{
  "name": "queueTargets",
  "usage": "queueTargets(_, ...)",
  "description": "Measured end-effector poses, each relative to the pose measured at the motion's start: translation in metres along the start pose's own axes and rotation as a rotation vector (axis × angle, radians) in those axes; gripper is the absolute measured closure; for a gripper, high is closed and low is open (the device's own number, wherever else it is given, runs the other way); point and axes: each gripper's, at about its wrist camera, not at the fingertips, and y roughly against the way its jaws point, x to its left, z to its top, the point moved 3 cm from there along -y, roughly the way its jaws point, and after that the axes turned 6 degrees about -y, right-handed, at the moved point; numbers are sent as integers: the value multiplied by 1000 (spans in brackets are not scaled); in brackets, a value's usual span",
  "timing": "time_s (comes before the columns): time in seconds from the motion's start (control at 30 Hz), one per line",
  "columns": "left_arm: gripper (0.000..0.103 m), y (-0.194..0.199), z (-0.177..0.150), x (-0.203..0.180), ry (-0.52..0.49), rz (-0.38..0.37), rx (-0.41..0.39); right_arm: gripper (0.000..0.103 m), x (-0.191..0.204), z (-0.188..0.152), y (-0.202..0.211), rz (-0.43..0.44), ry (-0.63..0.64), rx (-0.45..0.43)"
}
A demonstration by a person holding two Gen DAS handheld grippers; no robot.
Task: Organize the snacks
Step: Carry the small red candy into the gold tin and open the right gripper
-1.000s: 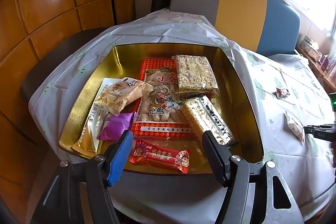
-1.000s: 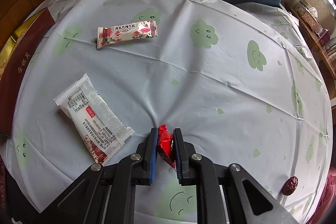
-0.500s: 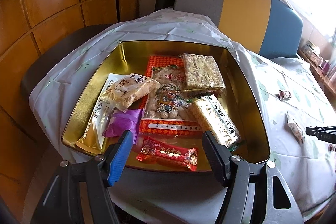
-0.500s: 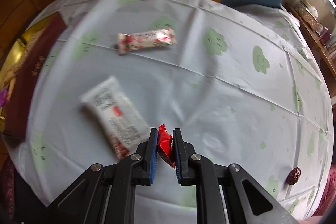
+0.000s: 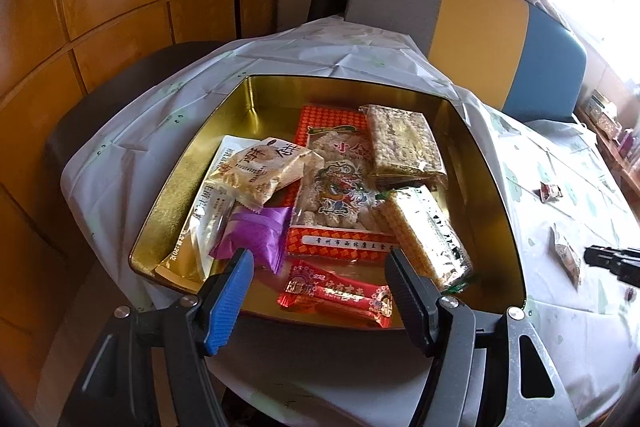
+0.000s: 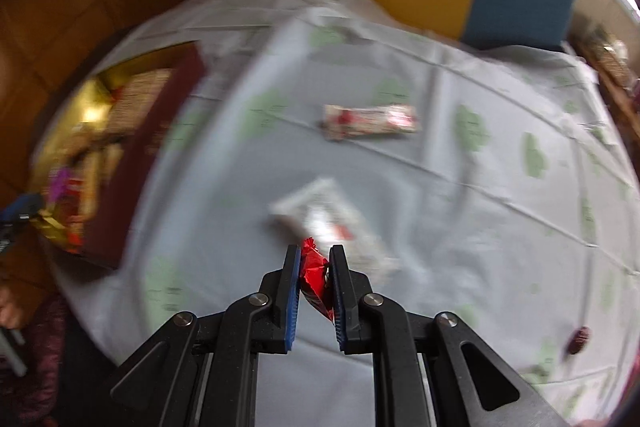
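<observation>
A gold tin (image 5: 496, 195) holds several wrapped snacks, among them a red bar (image 5: 336, 297) at its near edge and a purple packet (image 5: 256, 237). My left gripper (image 5: 318, 279) is open and empty, just above the tin's near rim. My right gripper (image 6: 314, 275) is shut on a small red candy (image 6: 314, 277) and holds it above the table. A white snack packet (image 6: 328, 223) and a pink-and-white bar (image 6: 372, 121) lie on the tablecloth beyond it. The tin shows blurred at the left of the right wrist view (image 6: 94, 95).
A dark red lid (image 6: 148, 155) lies next to the tin. A small red candy (image 5: 550, 191) and a packet (image 5: 566, 257) lie on the cloth to the tin's right. A dark round candy (image 6: 578, 339) lies at the right. A grey, yellow and blue chair (image 5: 480, 27) stands behind the table.
My right gripper has swung left with the red candy, so the tin and lid have come into its view. The left gripper has barely moved.
</observation>
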Motion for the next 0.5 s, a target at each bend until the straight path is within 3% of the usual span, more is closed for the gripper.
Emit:
queueTargets(0.2,34,1,1,11,29,14,-7,89,66,-1,-8,101,89,9)
queueTargets(0.37,34,3,5,33,100,43,-17,89,116,7,1,280,106,-1)
queueTargets(0.5,34,3,8,53,150,72,-24,89,151,10,4,347,146,-7)
